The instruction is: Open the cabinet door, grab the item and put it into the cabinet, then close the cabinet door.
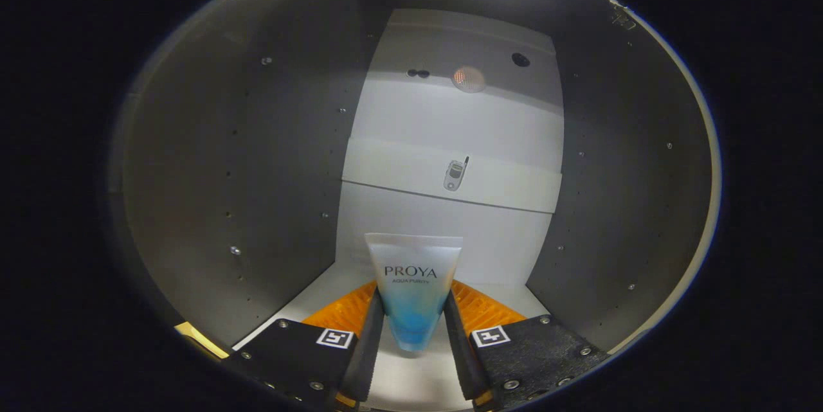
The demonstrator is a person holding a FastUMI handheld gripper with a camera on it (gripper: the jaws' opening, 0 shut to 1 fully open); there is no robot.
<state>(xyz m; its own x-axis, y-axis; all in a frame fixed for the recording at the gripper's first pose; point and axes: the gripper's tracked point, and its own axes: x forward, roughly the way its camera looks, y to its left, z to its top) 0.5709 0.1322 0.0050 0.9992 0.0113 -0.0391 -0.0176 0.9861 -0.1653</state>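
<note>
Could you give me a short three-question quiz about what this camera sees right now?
1. True or false: the tube sits between the fingers of the gripper.
2. Where is the gripper? A) over a sink B) inside the cabinet C) beside a window
3. Fill in: a small ___ lies on the shelf beyond the tube.

Key: 1 true; 2 B; 3 phone.

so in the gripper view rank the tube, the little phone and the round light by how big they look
1. tube, between the gripper fingers, nearness enlarges it
2. round light
3. little phone; these two look close, so unsure
</note>
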